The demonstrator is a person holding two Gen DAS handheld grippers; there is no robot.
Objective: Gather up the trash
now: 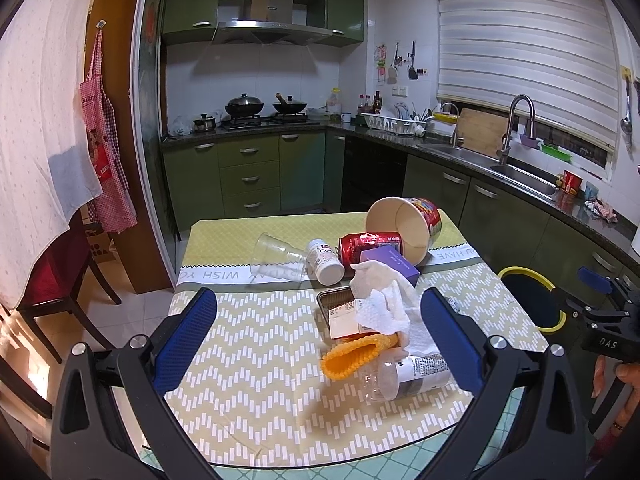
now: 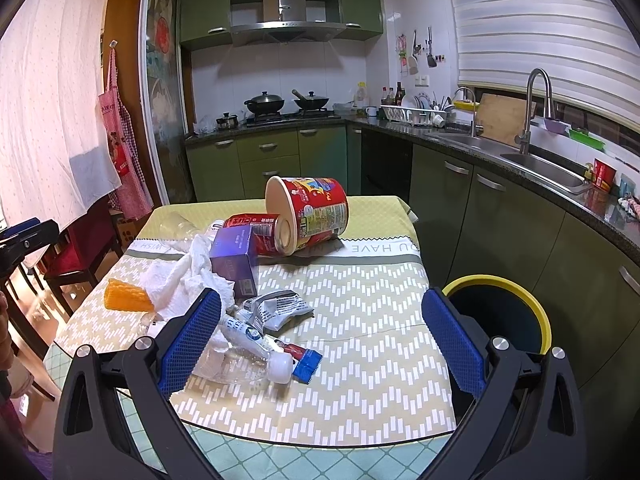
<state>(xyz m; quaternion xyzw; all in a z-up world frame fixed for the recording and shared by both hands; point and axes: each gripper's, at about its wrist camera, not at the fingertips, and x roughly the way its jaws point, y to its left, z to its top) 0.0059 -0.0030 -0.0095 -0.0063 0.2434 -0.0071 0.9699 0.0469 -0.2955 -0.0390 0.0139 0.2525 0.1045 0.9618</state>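
Nothing collected yet, by the look of it: your table carries the whole pile and the yellow-rimmed bin just off its right edge looks dark, contents not visible. Largest to smallest: noodle tub tipped on the red can, purple box, tissue wad, clear cup, orange sleeve, foil wrapper. Your left gripper is spread wide, empty. Your right gripper likewise, holding nothing.
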